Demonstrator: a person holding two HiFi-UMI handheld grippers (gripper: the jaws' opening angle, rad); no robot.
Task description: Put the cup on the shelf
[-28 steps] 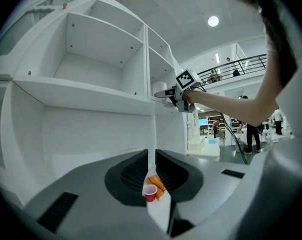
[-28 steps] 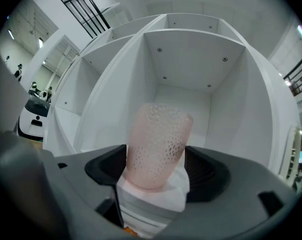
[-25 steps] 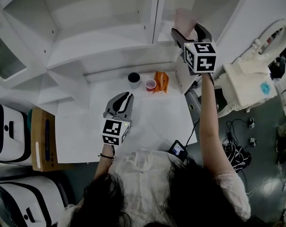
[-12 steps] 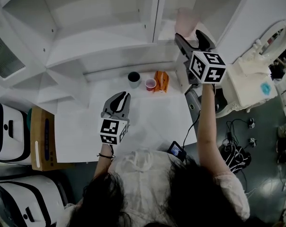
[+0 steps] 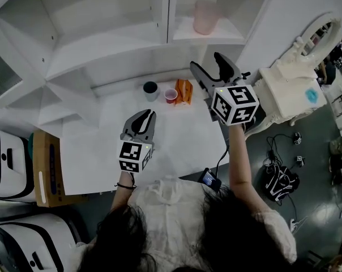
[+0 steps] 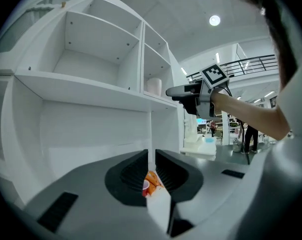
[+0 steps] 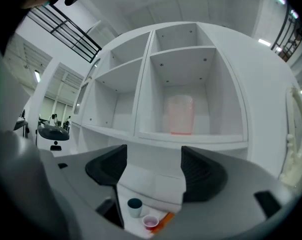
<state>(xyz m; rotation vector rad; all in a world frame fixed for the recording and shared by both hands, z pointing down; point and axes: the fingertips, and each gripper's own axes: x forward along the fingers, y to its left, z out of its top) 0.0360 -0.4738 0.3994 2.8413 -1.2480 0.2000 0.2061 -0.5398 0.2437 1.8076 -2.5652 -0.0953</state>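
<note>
Pulled right gripper back off the cup and down, away from the shelf. Went from jaws right around the cup to well apart from it, out over the edge of the table. Left cup standing upright, alone in that upper right compartment. Ended with jaws spread wide, nothing between them.

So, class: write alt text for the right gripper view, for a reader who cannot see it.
A pale pink cup stands upright on a white shelf, in the right-hand compartment. The right gripper hangs in front of it, fingers apart and empty.
</note>
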